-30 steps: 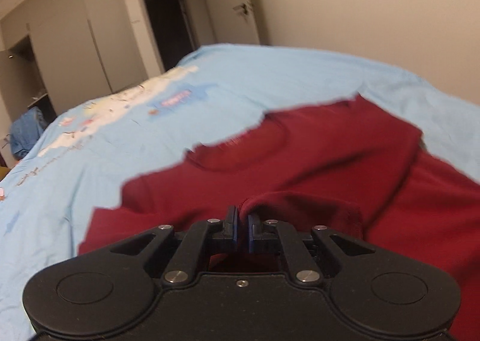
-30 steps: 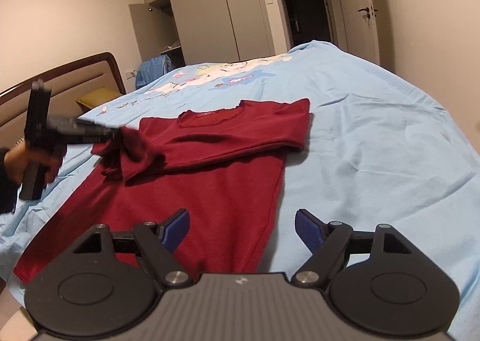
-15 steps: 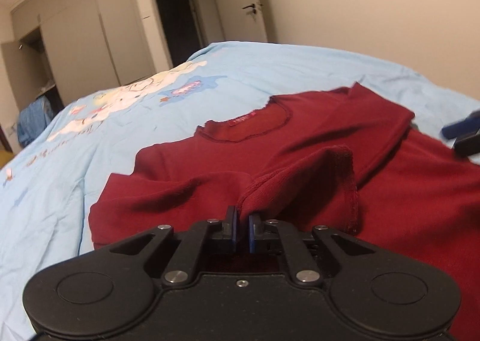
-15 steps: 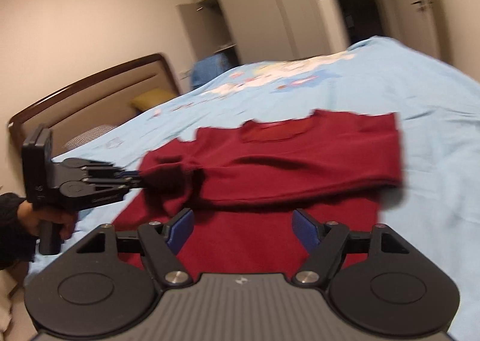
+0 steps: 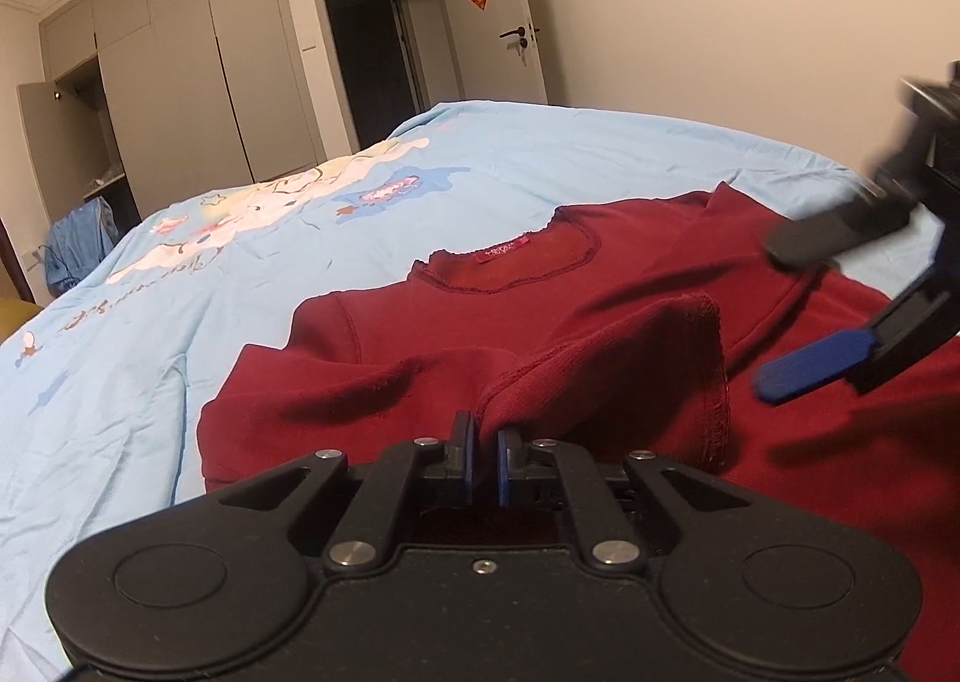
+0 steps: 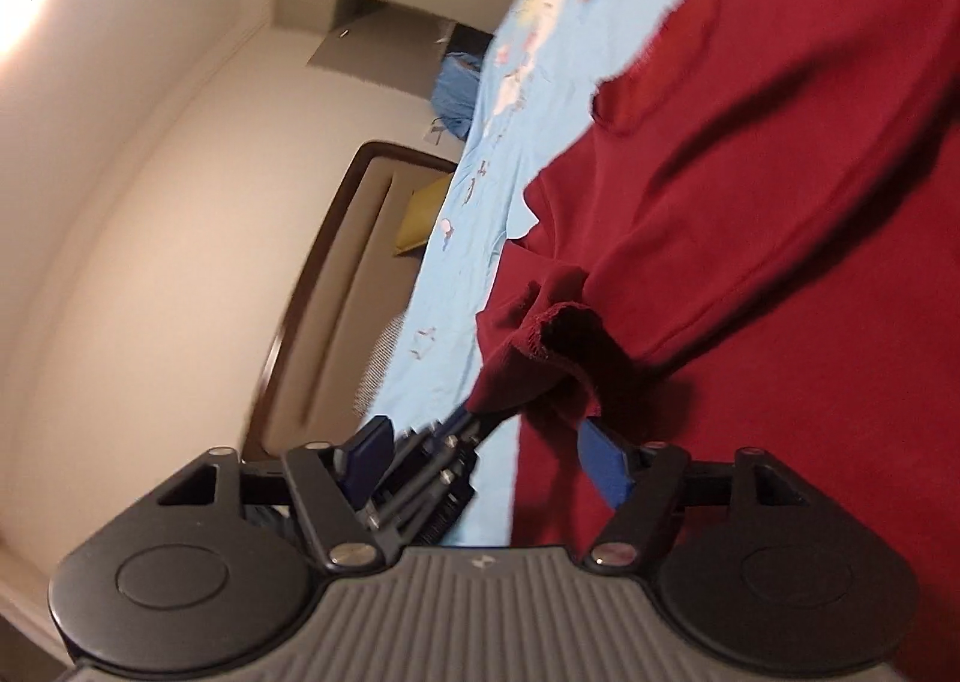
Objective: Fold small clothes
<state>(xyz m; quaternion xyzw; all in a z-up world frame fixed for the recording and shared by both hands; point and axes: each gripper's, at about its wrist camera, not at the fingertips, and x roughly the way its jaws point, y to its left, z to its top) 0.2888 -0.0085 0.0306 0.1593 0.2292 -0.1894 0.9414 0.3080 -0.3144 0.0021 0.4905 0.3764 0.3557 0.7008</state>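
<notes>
- Left wrist view: the left gripper (image 5: 485,457) is clamped narrow on a bunched sleeve cuff (image 5: 606,376) of the red shirt (image 5: 480,346), held just above the shirt's chest.
- Right gripper (image 6: 486,463) stands wide, holding nothing; in the left view one blue finger (image 5: 816,364) hangs beside the lifted cuff.
- Right wrist view is rolled steeply sideways, aimed at the left tool.
- Shirt lies on the blue bedsheet (image 5: 180,286), collar toward the foot edge.
- Judged progress: one sleeve seems folded across, the other is mid-fold; body folds remain.
</notes>
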